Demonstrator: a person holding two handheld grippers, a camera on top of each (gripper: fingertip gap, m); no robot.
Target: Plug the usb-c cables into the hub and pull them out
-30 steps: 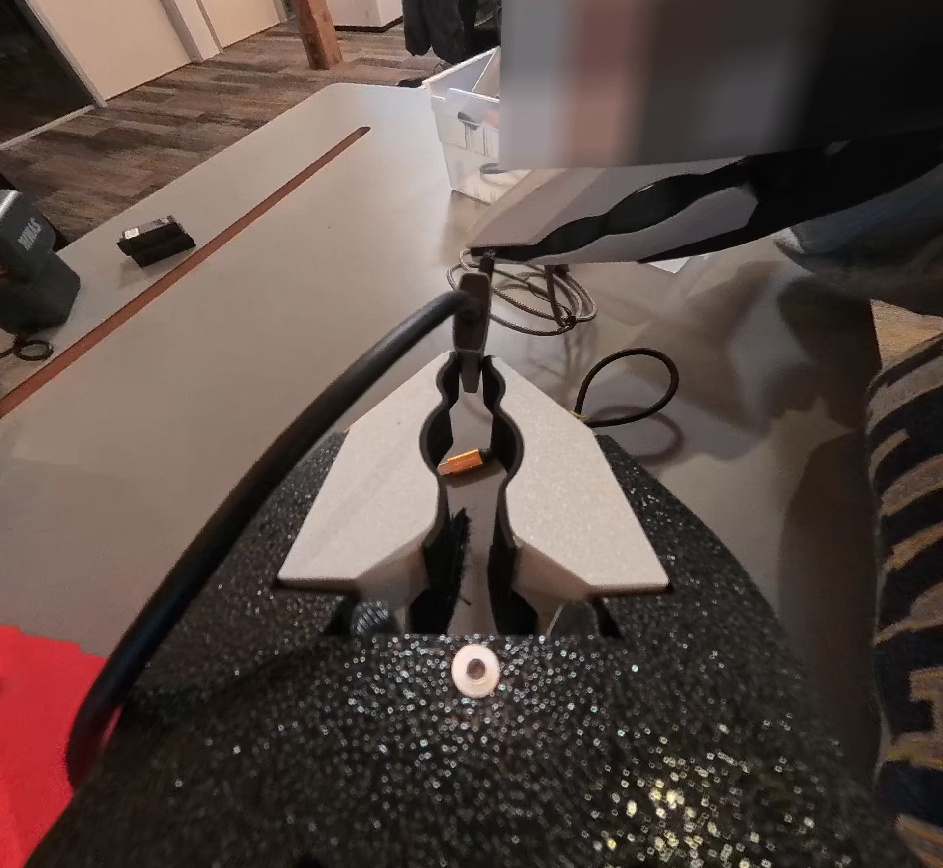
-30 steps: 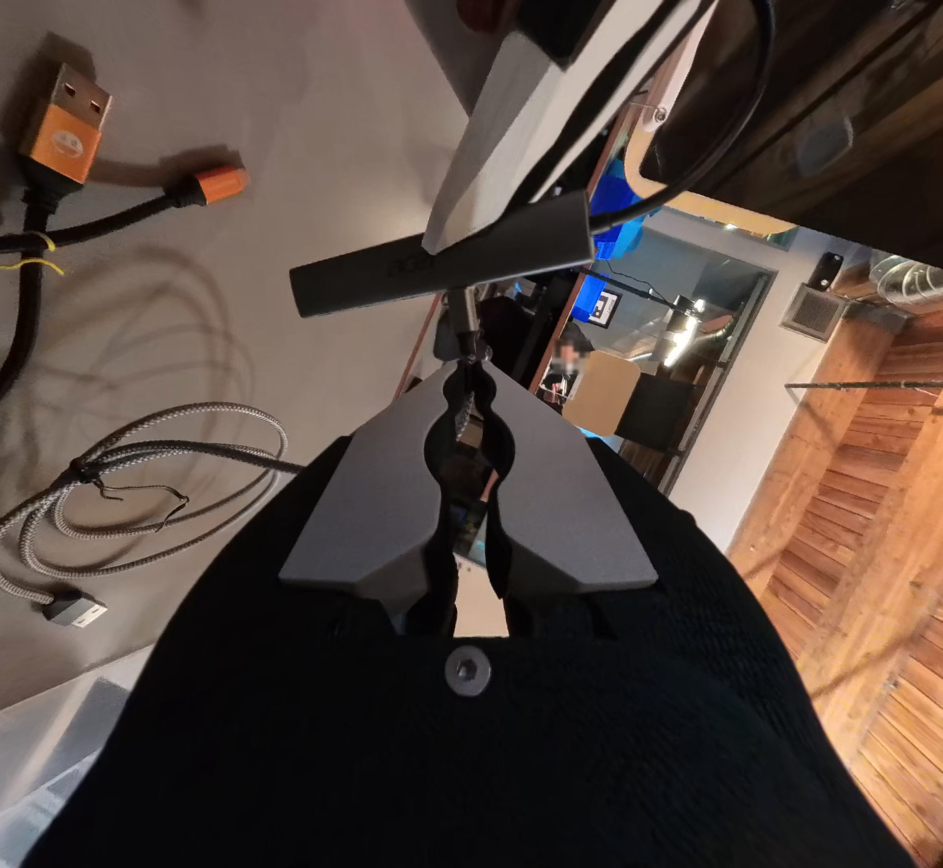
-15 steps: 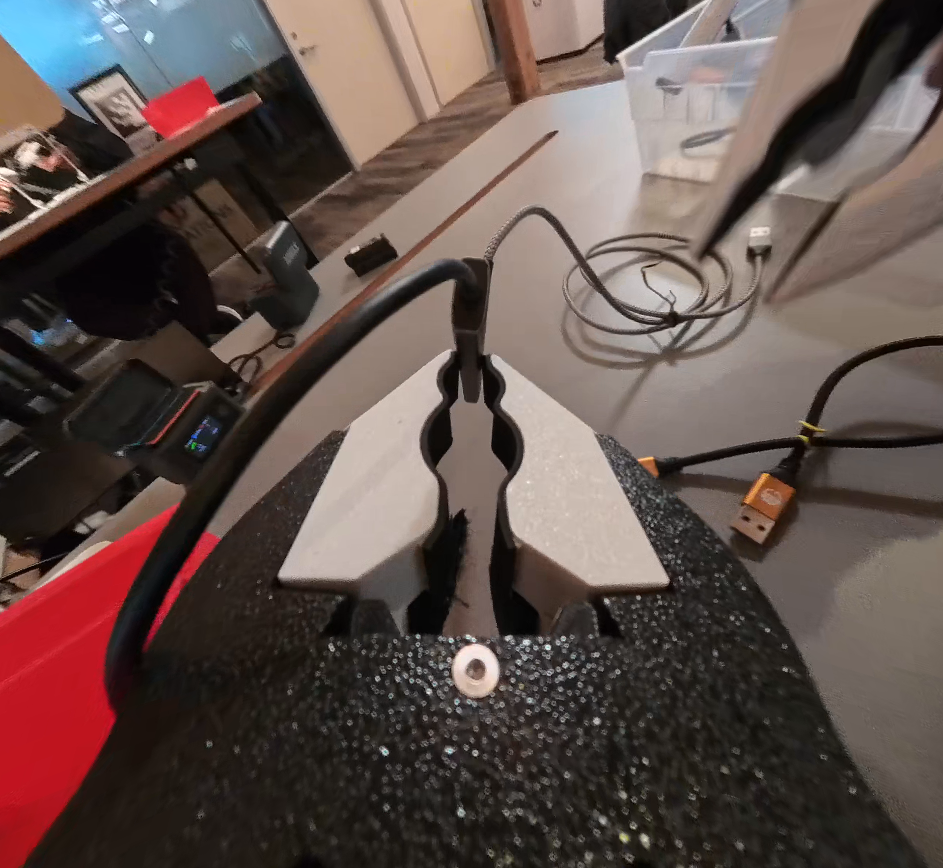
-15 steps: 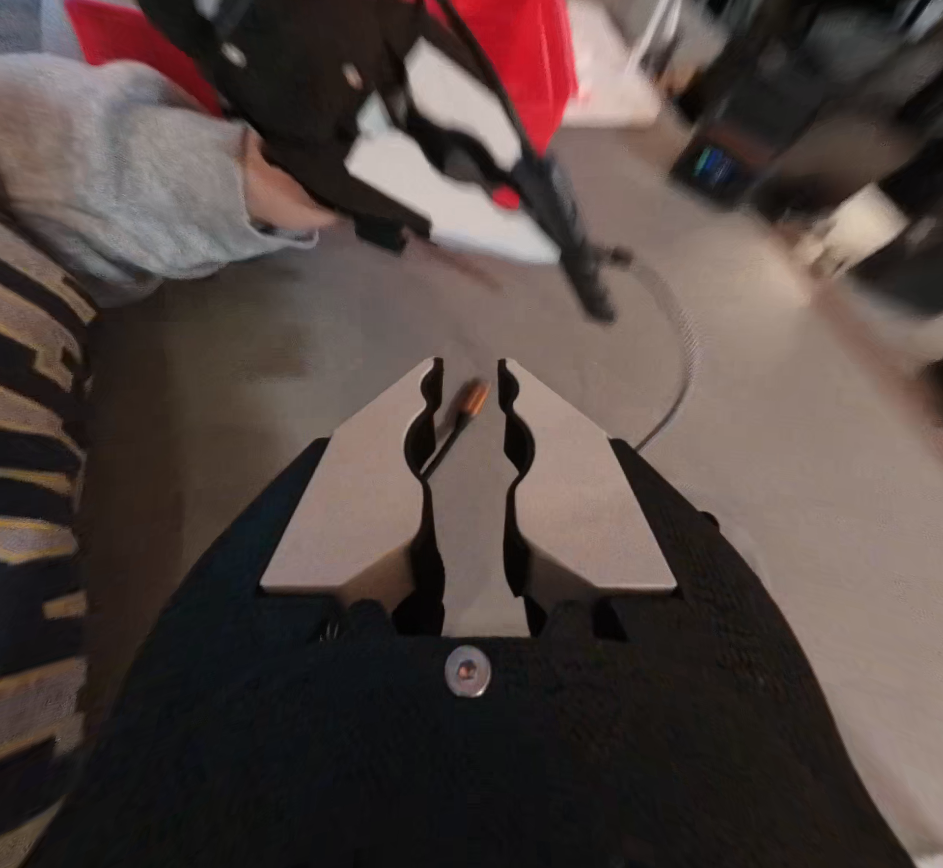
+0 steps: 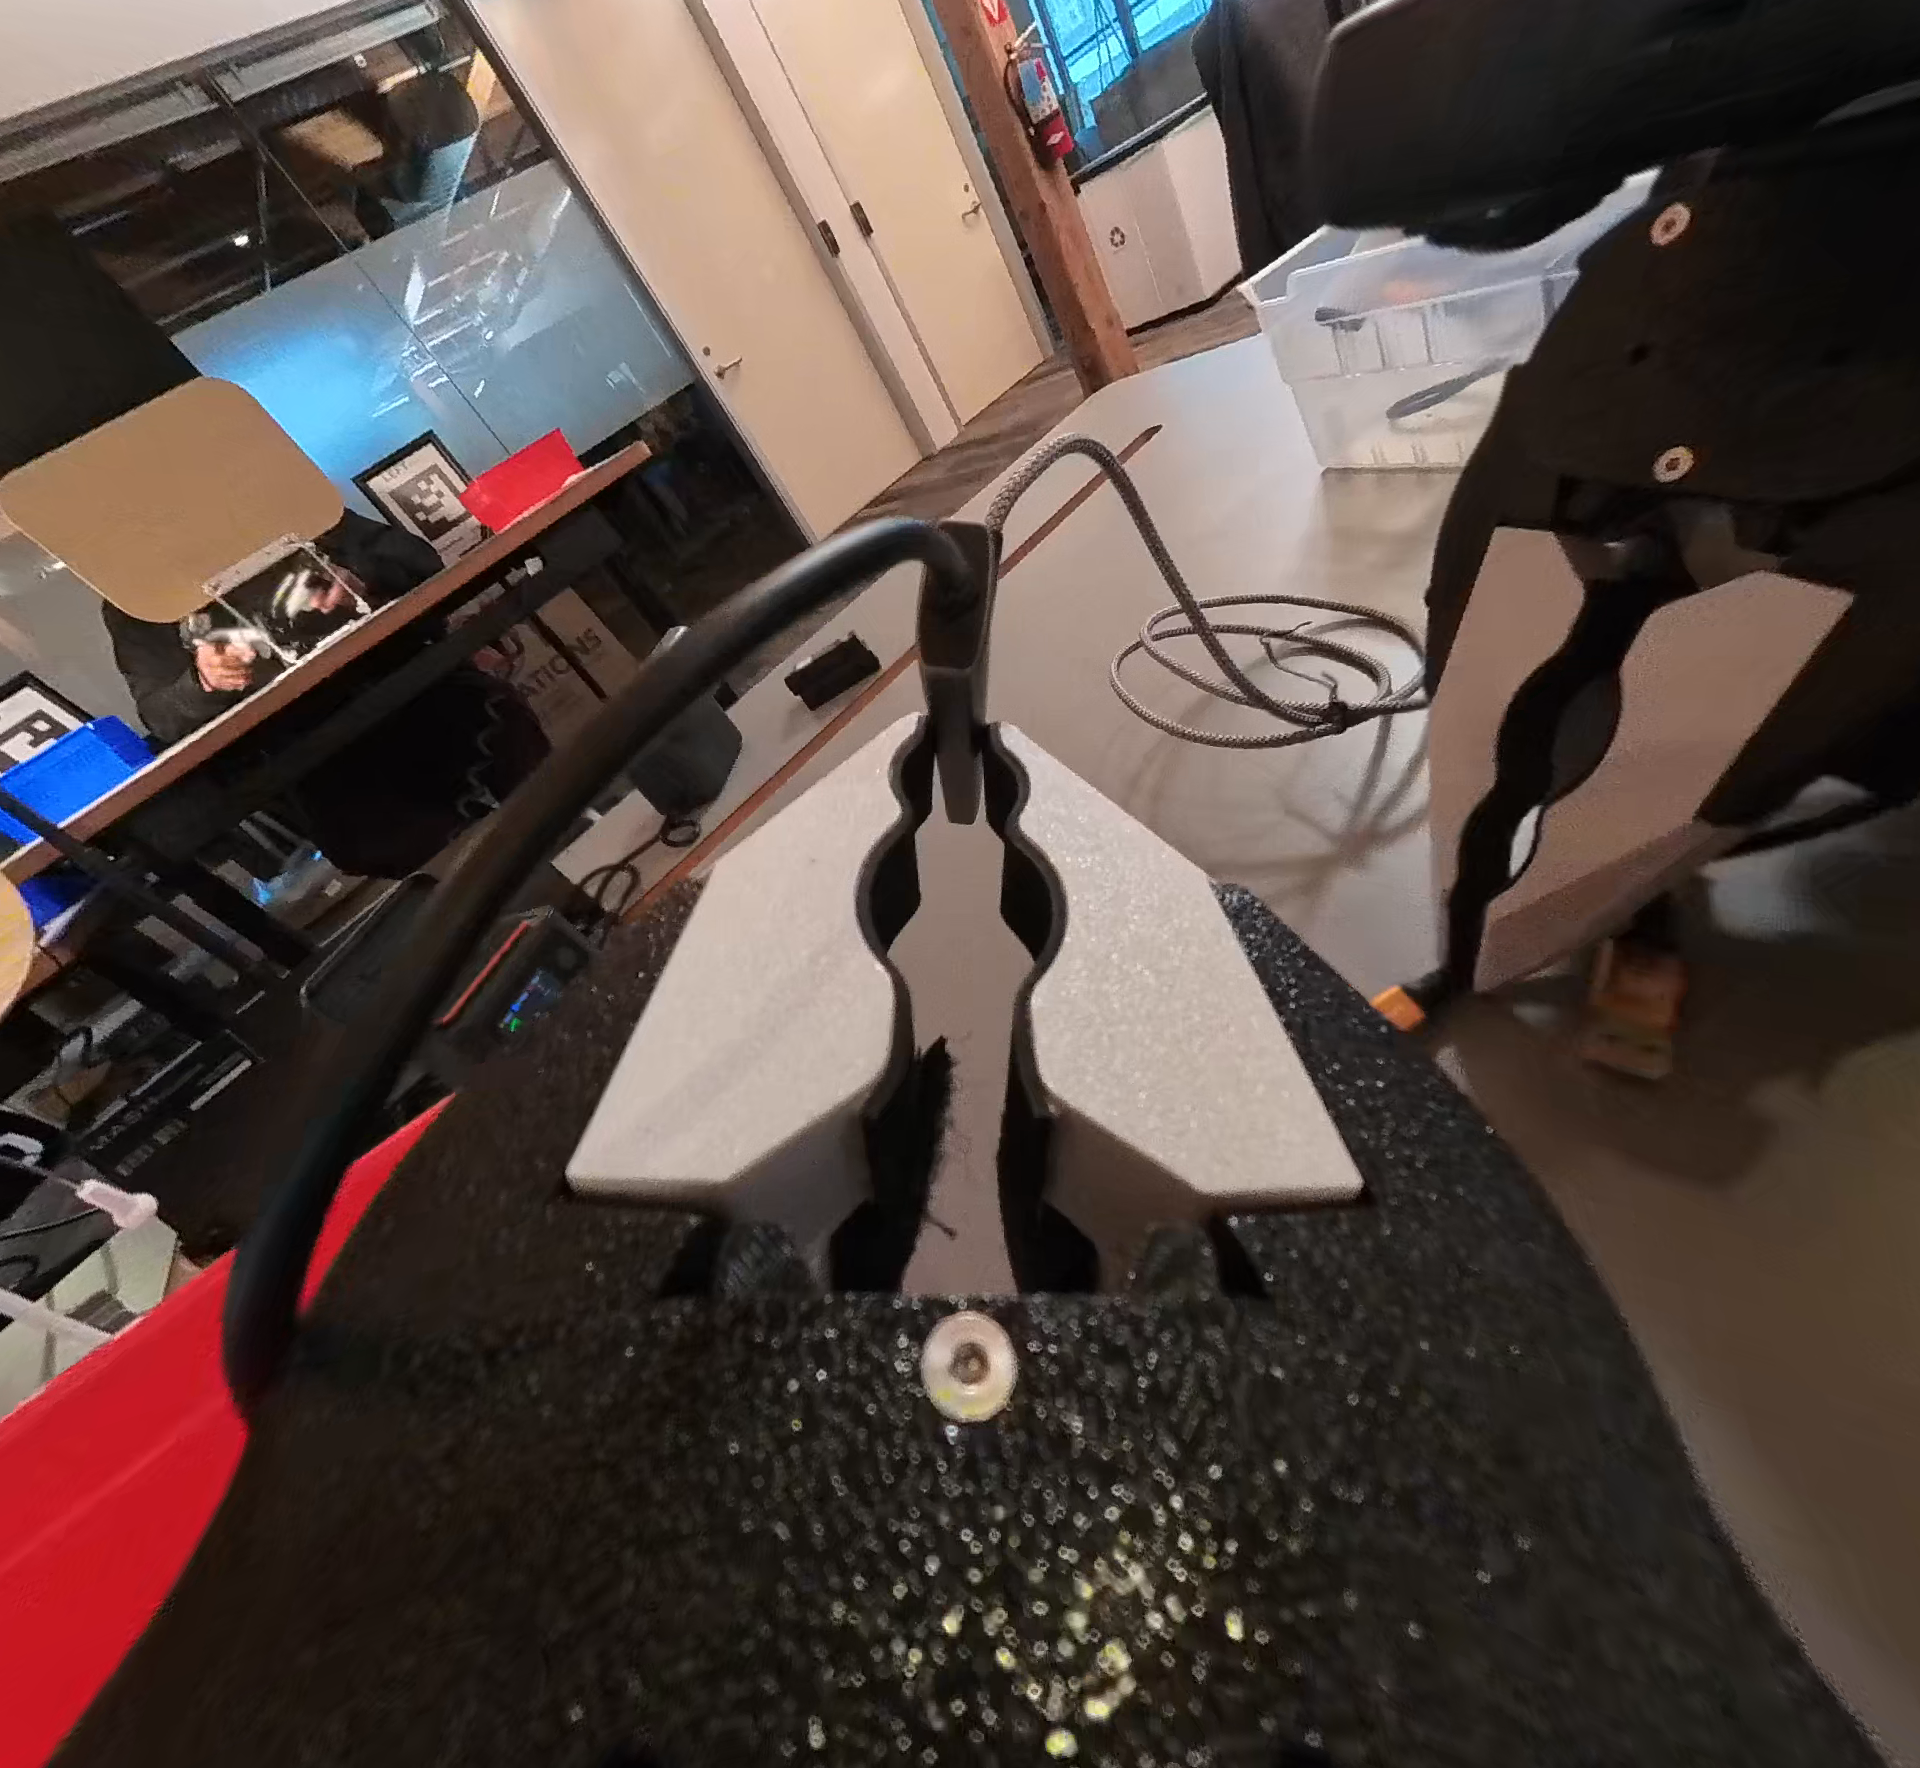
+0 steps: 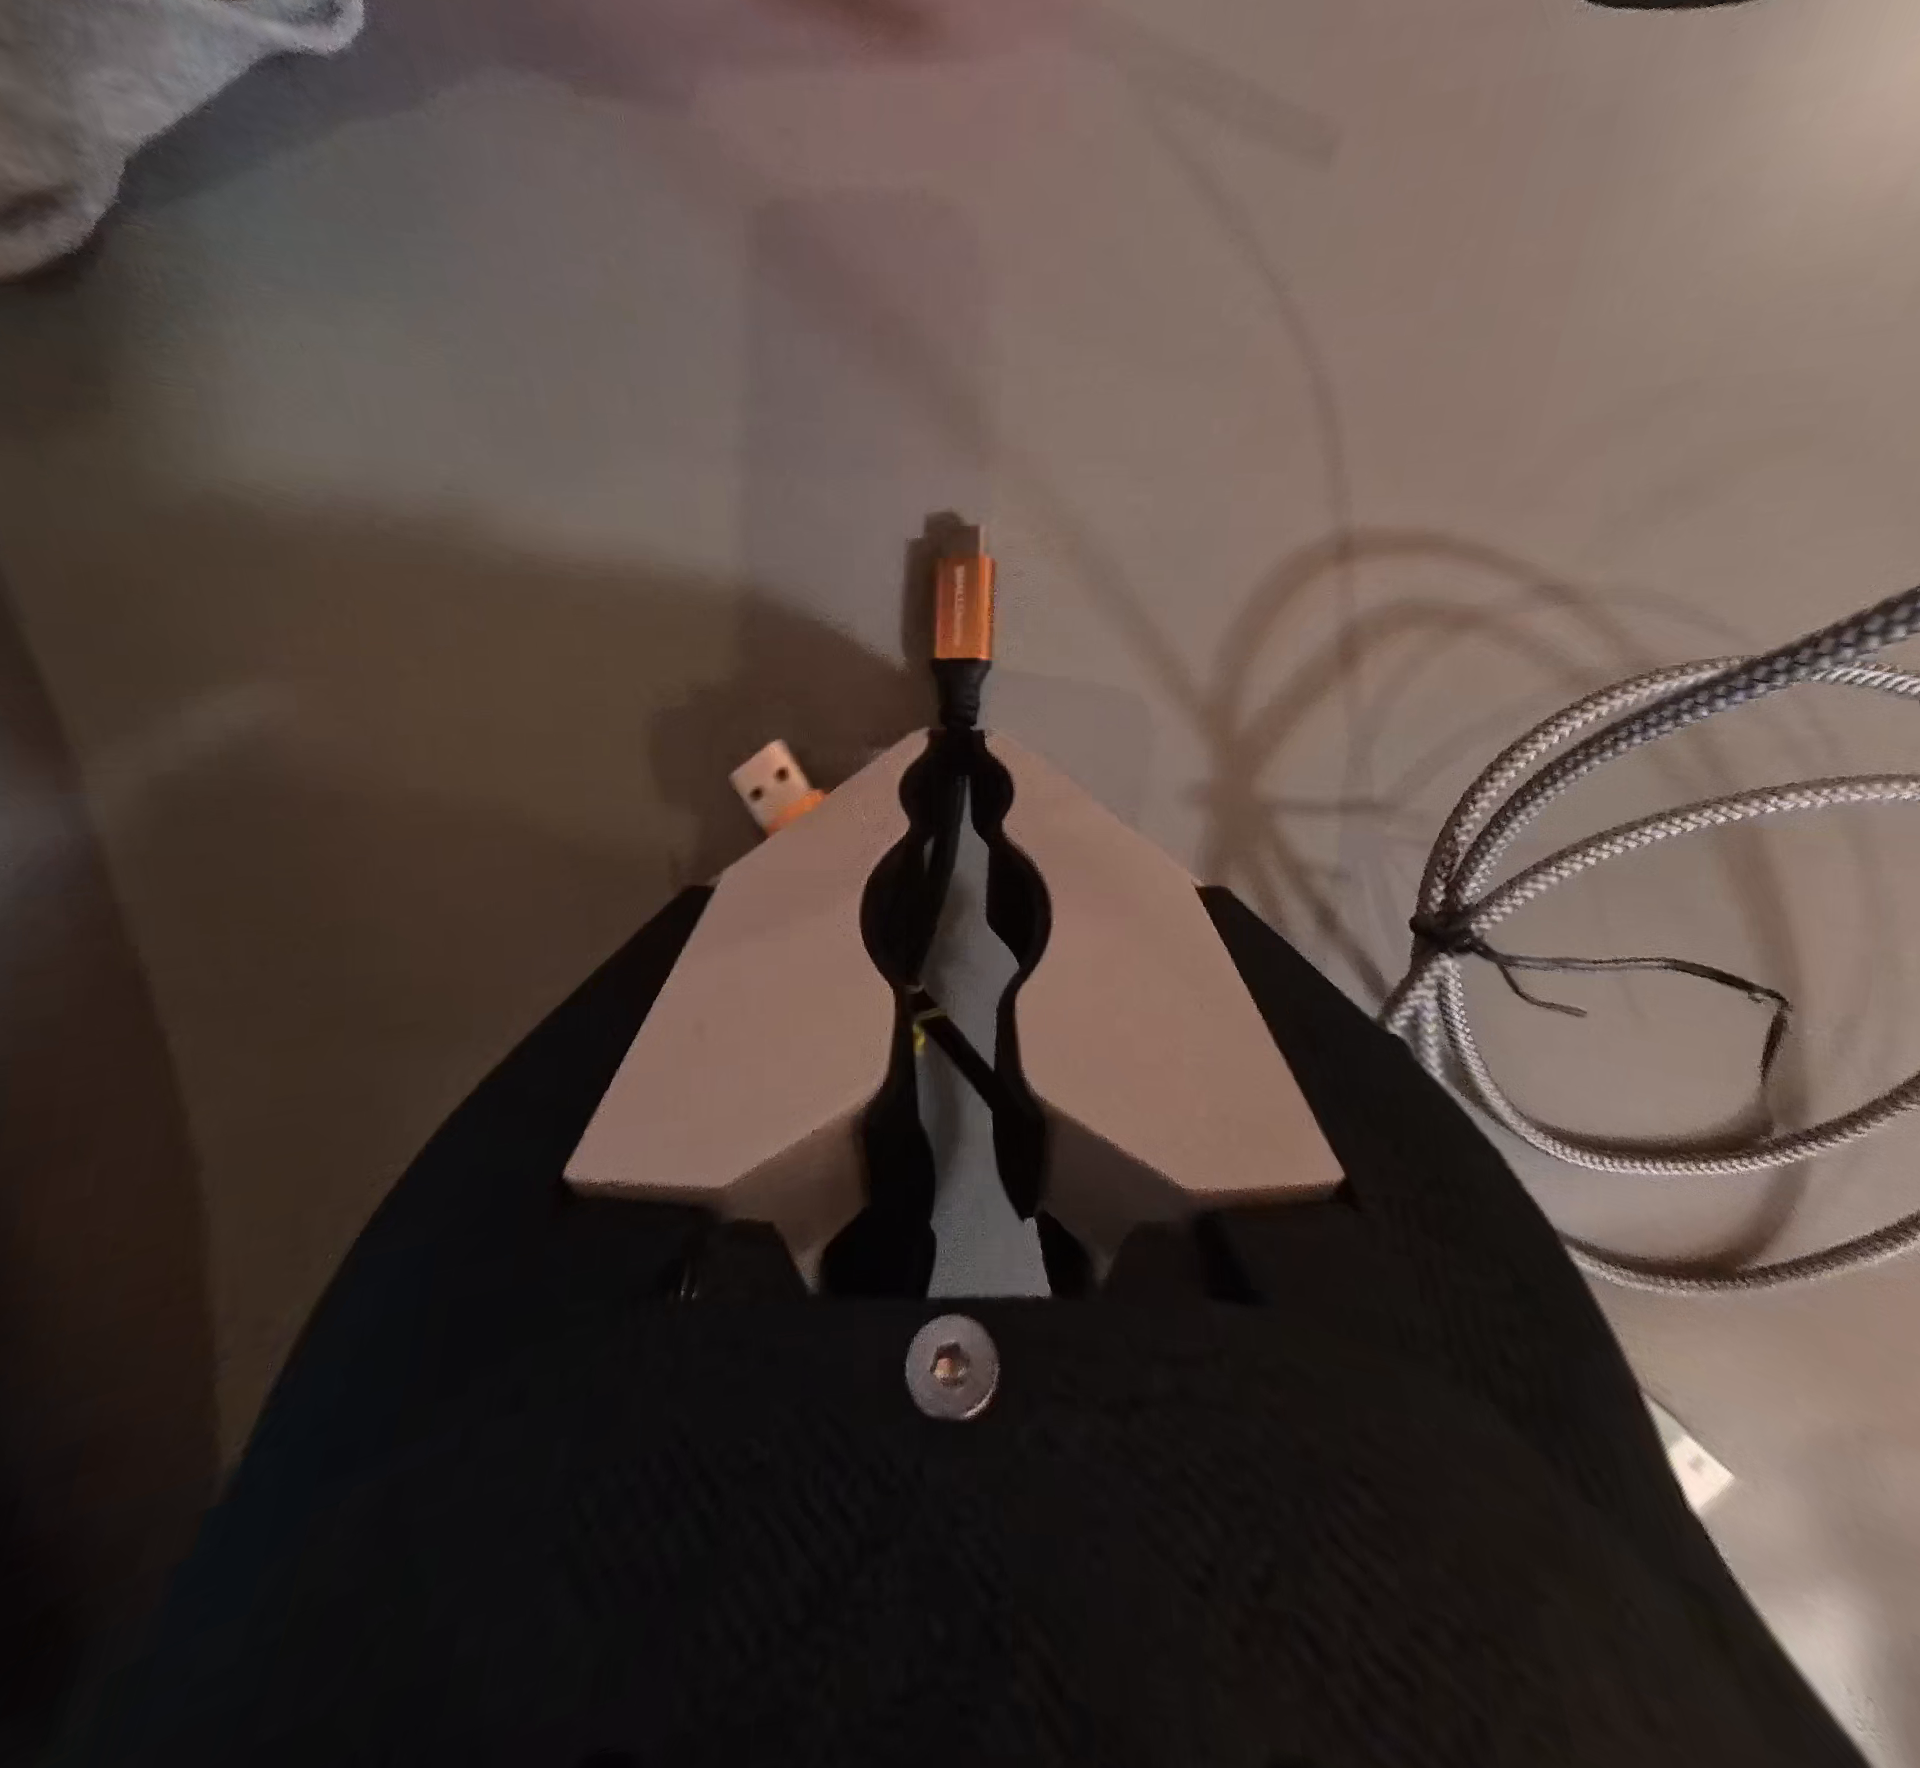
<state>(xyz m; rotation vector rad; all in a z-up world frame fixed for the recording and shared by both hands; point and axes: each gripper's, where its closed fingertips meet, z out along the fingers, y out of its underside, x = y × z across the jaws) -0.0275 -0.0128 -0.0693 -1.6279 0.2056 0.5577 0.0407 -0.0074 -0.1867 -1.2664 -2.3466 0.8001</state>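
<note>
Grey fingers of the left gripper [image 5: 961,762] are clenched on the hub [image 5: 958,679], which stands on edge between the tips, lifted above the table [image 5: 1247,513]. From the top of the hub a thick black lead [image 5: 499,845] bends back over the left side of the gripper, and a grey braided cable [image 5: 1195,648] is plugged in at its far side. This cable arcs down to a tied coil that lies on the table further away. To the right in the same view, the right gripper [image 5: 1486,887] points down at the table, with an orange plug [image 5: 1397,1006] at its tips. Behind it a clear plastic bin [image 5: 1340,347] stands on the table, and a small black block [image 5: 828,669] lies near the far left edge.

In the right wrist view, the right gripper [image 6: 958,742] is closed on a thin black cable [image 6: 951,845], just behind the orange plug [image 6: 961,606]. The plug sticks out past the tips, close over the table [image 6: 520,471]; I cannot tell if it touches. An orange USB-A plug [image 6: 774,783] lies just left of the fingers. The braided coil [image 6: 1662,991] is at the right. A dark block at the top right corner may be the hub, but it is cut off.
</note>
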